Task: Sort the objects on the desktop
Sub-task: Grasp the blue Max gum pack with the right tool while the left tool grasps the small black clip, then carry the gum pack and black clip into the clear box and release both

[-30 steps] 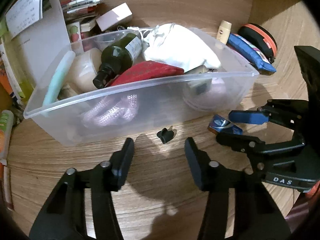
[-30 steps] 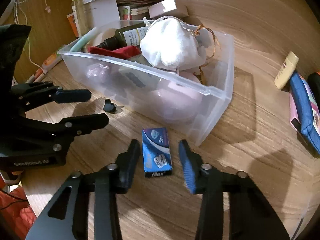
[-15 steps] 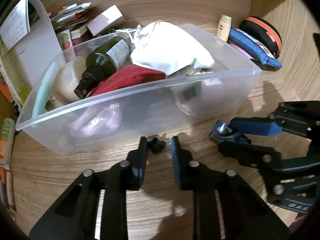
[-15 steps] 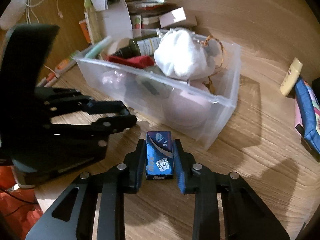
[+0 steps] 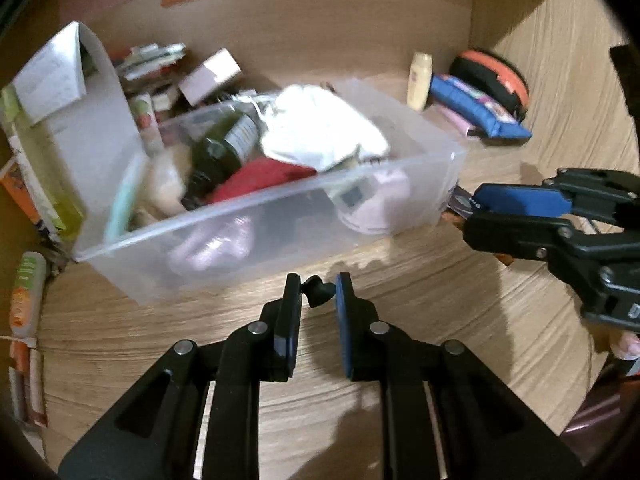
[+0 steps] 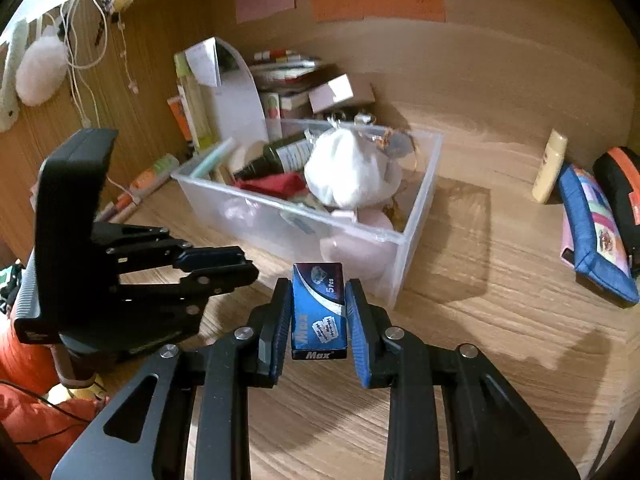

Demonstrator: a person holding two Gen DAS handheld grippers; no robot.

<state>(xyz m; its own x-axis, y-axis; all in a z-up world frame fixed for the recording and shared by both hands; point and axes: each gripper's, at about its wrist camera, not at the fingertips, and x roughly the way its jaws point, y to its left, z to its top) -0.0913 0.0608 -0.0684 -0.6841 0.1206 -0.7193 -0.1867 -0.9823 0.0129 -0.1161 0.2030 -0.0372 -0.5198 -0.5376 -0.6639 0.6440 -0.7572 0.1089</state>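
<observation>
My left gripper (image 5: pixel 318 292) is shut on a small black clip (image 5: pixel 318 290) and holds it above the wooden desk, just in front of the clear plastic bin (image 5: pixel 256 208). My right gripper (image 6: pixel 318 300) is shut on a blue razor-blade box (image 6: pixel 318 312) and holds it lifted, near the bin's near corner (image 6: pixel 394 248). The bin holds a dark green bottle (image 5: pixel 224 148), a white cloth bag (image 5: pixel 324 128), a red cloth (image 5: pixel 260 176) and pink items. The right gripper shows at the right of the left wrist view (image 5: pixel 472 216); the left gripper shows at the left of the right wrist view (image 6: pixel 244 264).
A cream tube (image 6: pixel 550 172), a blue pencil case (image 6: pixel 588 232) and an orange-black case (image 6: pixel 620 184) lie at the right. Books, boxes and a curved white stand (image 6: pixel 236 92) stand behind the bin. Tubes and pens (image 5: pixel 26 296) lie at the left edge.
Both grippers have closed on their objects and lifted them off the desk: the left on the black clip, the right on the blue box. Both views now sit higher.
</observation>
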